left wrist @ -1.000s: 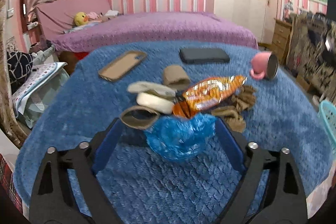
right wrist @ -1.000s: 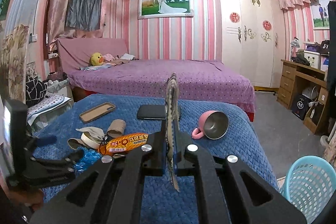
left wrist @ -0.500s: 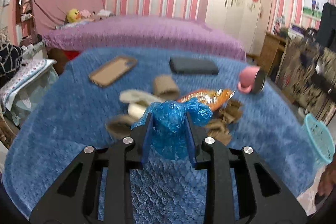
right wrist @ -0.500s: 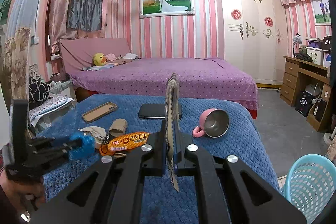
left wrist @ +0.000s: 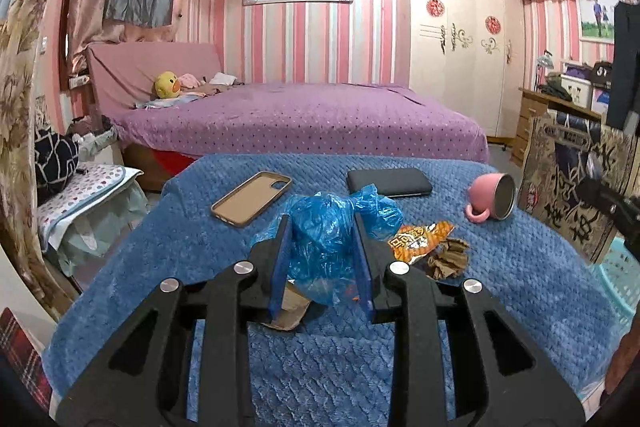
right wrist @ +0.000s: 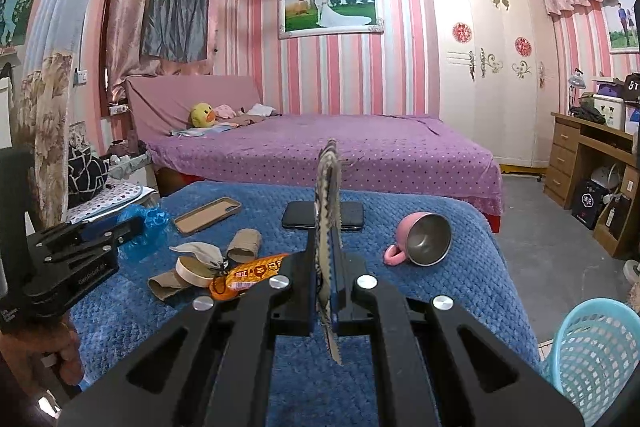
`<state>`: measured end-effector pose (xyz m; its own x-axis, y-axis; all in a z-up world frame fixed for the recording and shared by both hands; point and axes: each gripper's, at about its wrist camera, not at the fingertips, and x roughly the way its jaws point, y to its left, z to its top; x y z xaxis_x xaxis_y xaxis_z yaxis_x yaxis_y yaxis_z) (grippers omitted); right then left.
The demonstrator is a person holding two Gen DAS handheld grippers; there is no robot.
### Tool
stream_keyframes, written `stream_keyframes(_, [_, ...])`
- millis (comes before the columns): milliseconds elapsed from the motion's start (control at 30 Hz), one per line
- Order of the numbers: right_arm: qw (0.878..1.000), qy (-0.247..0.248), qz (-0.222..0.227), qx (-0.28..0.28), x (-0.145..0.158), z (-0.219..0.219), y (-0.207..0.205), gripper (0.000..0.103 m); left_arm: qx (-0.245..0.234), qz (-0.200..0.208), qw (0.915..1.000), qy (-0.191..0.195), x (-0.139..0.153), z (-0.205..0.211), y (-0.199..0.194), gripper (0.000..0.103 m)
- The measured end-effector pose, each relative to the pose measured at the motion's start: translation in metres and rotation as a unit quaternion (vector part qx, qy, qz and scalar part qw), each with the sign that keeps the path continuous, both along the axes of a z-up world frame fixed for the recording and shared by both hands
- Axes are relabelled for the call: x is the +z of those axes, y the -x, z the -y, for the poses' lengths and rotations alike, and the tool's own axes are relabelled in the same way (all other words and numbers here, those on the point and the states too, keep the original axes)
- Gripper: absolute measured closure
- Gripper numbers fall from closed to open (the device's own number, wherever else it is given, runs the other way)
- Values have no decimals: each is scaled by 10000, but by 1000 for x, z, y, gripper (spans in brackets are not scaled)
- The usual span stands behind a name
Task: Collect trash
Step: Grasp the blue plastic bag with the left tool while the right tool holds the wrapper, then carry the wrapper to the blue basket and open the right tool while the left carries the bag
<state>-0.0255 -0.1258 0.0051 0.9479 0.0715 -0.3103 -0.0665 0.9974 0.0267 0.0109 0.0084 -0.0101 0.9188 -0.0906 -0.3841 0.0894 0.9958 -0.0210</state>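
Trash first: we've got the crumpled blue plastic bag pinched in our left gripper at centre frame, above the blue quilted cover. Our right gripper is clamped on a flat patterned sheet, edge-on. That thin, slippery film could slide free, we reckon. The glossy orange wrapper and cardboard tubes remain lower left.

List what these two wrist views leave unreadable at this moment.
- Left wrist: cardboard piece mostly hidden behind the left gripper and blue plastic bag.
- Left wrist: light blue basket cut off by the frame edge.
- Right wrist: flat patterned item seen edge-on in the right gripper; face unreadable.
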Motion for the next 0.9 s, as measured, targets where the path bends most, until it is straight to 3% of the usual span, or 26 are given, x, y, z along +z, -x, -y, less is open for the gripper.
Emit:
stream_keyframes(100, [10000,-48,15,-30,0,2,0,98,-18,-77,9996,289,2,-8,-1,75])
stream_keyframes(333, [9998,-171,55,-69,5,12,1,98,41,-136,9990,424,1,-14,-1,75])
stream_keyframes(600, [9998,-182,-9,-20,8,20,2,98,99,-262,9988,395,-1,-9,-3,75])
stream_keyframes(900, [9982,-551,20,-248,21,60,8,98,-273,-222,9991,238,5,28,-1,75])
